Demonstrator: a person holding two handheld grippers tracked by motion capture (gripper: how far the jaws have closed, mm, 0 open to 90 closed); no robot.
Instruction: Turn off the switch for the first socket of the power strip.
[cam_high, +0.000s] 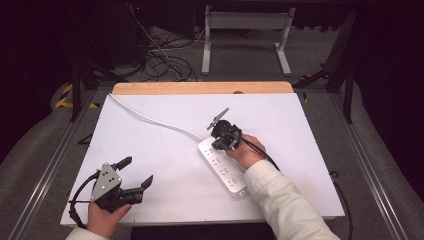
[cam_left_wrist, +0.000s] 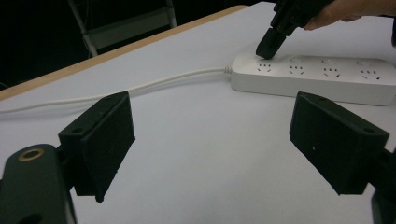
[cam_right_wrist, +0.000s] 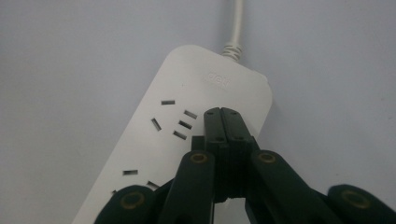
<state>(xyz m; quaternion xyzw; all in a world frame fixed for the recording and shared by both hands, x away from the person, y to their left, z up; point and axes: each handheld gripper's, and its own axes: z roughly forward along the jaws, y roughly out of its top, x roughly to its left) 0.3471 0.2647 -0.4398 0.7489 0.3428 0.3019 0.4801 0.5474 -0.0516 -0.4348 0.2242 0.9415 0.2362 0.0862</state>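
Observation:
A white power strip (cam_high: 223, 169) (cam_left_wrist: 317, 77) (cam_right_wrist: 187, 93) lies at an angle near the middle of the white table top (cam_high: 290, 120). Its white cord (cam_high: 150, 119) (cam_left_wrist: 140, 87) (cam_right_wrist: 237, 23) runs off to the far left corner. My right gripper (cam_high: 216, 145) (cam_left_wrist: 267, 46) (cam_right_wrist: 221, 112) is shut with nothing between its jaws. Its tips rest on the strip's cord end, beside the first socket. My left gripper (cam_high: 138, 171) (cam_left_wrist: 210, 140) is open and empty near the front left, well apart from the strip.
A wooden strip (cam_high: 200, 88) edges the far side of the table. Beyond it on the floor are tangled cables (cam_high: 160, 60) and a white metal frame (cam_high: 245, 30). Bare table surface lies between the two grippers.

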